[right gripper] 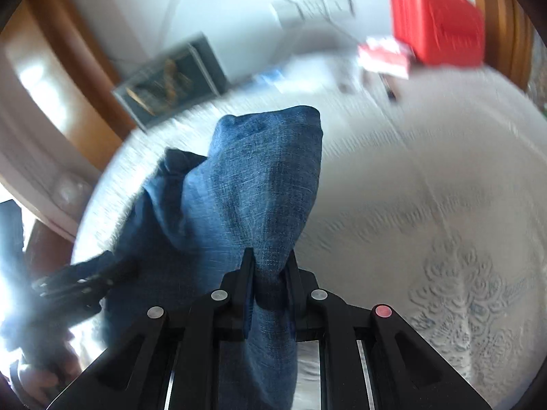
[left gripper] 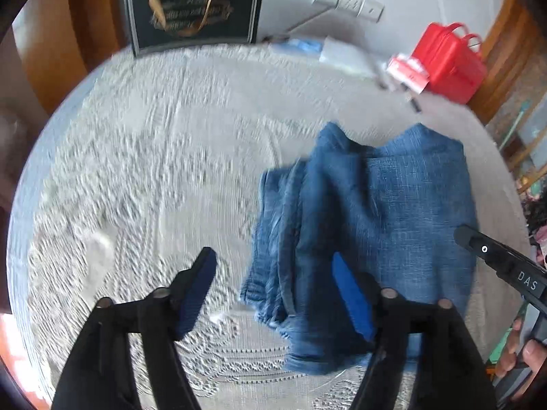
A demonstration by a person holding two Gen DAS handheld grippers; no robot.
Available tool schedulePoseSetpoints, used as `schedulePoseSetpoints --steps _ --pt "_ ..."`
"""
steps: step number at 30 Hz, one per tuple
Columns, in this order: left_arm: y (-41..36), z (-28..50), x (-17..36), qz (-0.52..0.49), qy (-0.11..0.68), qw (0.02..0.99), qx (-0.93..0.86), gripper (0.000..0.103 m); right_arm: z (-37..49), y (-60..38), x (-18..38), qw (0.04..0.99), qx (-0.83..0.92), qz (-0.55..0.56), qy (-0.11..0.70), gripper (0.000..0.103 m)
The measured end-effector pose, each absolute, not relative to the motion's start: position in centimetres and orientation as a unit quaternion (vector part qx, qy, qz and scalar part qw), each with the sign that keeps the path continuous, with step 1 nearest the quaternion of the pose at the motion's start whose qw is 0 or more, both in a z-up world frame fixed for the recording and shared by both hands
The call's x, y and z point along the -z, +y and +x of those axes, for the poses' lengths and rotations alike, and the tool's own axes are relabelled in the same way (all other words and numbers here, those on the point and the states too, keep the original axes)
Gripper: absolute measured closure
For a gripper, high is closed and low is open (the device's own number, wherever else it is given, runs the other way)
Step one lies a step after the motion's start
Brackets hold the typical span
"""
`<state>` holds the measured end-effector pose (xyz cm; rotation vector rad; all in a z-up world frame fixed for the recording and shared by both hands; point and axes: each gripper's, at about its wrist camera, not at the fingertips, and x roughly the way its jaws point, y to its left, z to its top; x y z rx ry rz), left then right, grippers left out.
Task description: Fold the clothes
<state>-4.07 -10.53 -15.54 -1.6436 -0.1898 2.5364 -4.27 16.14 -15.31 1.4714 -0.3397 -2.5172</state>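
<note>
A blue denim garment [left gripper: 376, 212] lies partly folded on the white lace-covered table [left gripper: 154, 171], right of centre in the left wrist view. My left gripper [left gripper: 273, 266] stands open above the cloth's left edge, its right finger [left gripper: 352, 294] over the denim and nothing between the pads. In the right wrist view my right gripper [right gripper: 270, 259] is shut on a bunched fold of the denim garment [right gripper: 259, 177], which rises in a hump ahead of the fingers. The right gripper's body [left gripper: 495, 259] shows at the right edge, held by a hand [left gripper: 523, 352].
A red plastic case [left gripper: 448, 58] and a red-and-white packet [left gripper: 407, 71] sit at the table's far right. A dark framed plaque [left gripper: 195, 13] leans at the back left, white papers [left gripper: 338, 54] beside it. Wooden furniture borders both sides.
</note>
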Motion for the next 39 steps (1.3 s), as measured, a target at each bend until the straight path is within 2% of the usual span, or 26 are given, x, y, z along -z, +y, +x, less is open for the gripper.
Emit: schedulePoseSetpoints --steps 1,3,4,5,7,12,17,18,19,20,21,25,28,32,33,34,35,36,38,39 --pt "-10.5 -4.0 16.3 -0.551 -0.066 0.048 -0.830 0.024 -4.4 17.1 16.6 0.098 0.844 0.513 -0.119 0.081" --pt "-10.3 -3.4 16.8 -0.556 -0.075 0.027 -0.827 0.008 -4.4 18.9 17.8 0.107 0.836 0.518 -0.145 0.066" --pt "-10.3 -3.2 17.1 -0.558 -0.079 0.017 -0.826 0.005 -4.3 19.9 18.1 0.114 0.833 0.517 -0.160 0.061" --pt "-10.1 -3.0 17.4 -0.560 -0.084 0.008 -0.824 0.005 -4.4 20.6 18.3 0.120 0.831 0.516 -0.168 0.055" --pt "-9.7 -3.1 18.1 -0.561 -0.092 -0.003 -0.823 0.005 -5.0 21.6 18.2 0.131 0.830 0.516 -0.168 0.052" --pt "-8.6 -3.3 19.7 -0.562 -0.113 -0.031 -0.819 0.005 -8.1 22.9 19.0 0.157 0.821 0.525 -0.161 0.035" --pt "-7.6 -4.0 20.9 -0.565 -0.121 -0.046 -0.815 0.000 -10.5 21.7 20.9 0.176 0.805 0.544 -0.155 0.035" --pt "-7.4 -4.4 20.9 -0.567 -0.116 -0.042 -0.815 0.000 -11.0 21.3 21.4 0.179 0.802 0.547 -0.157 0.038" --pt "-7.3 -4.6 20.9 -0.568 -0.115 -0.038 -0.814 0.002 -11.5 20.8 22.0 0.187 0.797 0.552 -0.159 0.045" --pt "-7.2 -4.6 20.7 -0.569 -0.121 -0.033 -0.813 0.017 -11.9 20.3 22.3 0.190 0.795 0.555 -0.157 0.055" --pt "-7.2 -4.4 20.5 -0.568 -0.125 -0.027 -0.813 0.029 -12.0 20.0 22.3 0.186 0.797 0.556 -0.149 0.056" --pt "-7.0 -4.2 20.4 -0.564 -0.131 -0.023 -0.815 0.032 -11.8 19.6 22.5 0.187 0.800 0.554 -0.136 0.059" --pt "-6.8 -4.7 20.2 -0.565 -0.121 -0.018 -0.816 0.032 -12.0 19.3 22.6 0.194 0.800 0.553 -0.127 0.054" --pt "-6.7 -4.8 19.8 -0.566 -0.112 -0.012 -0.817 0.032 -11.9 17.3 22.5 0.196 0.806 0.551 -0.089 0.030" --pt "-6.7 -4.8 19.7 -0.566 -0.110 -0.011 -0.817 0.035 -11.8 16.4 22.5 0.190 0.809 0.552 -0.064 0.028" --pt "-6.6 -4.8 19.6 -0.566 -0.108 -0.009 -0.817 0.040 -11.6 15.6 22.4 0.176 0.812 0.555 -0.036 0.030" --pt "-6.6 -4.8 19.5 -0.566 -0.106 -0.008 -0.818 0.045 -11.5 15.4 22.3 0.165 0.814 0.557 -0.033 0.037" --pt "-6.6 -4.9 19.4 -0.566 -0.104 -0.007 -0.818 0.048 -11.3 15.8 22.0 0.159 0.815 0.555 -0.051 0.054" --pt "-6.5 -4.9 19.4 -0.567 -0.101 -0.003 -0.818 0.048 -11.1 17.0 21.8 0.159 0.813 0.553 -0.093 0.063" --pt "-6.6 -5.1 19.8 -0.569 -0.103 -0.001 -0.816 0.048 -11.1 17.6 22.1 0.162 0.807 0.556 -0.112 0.064"
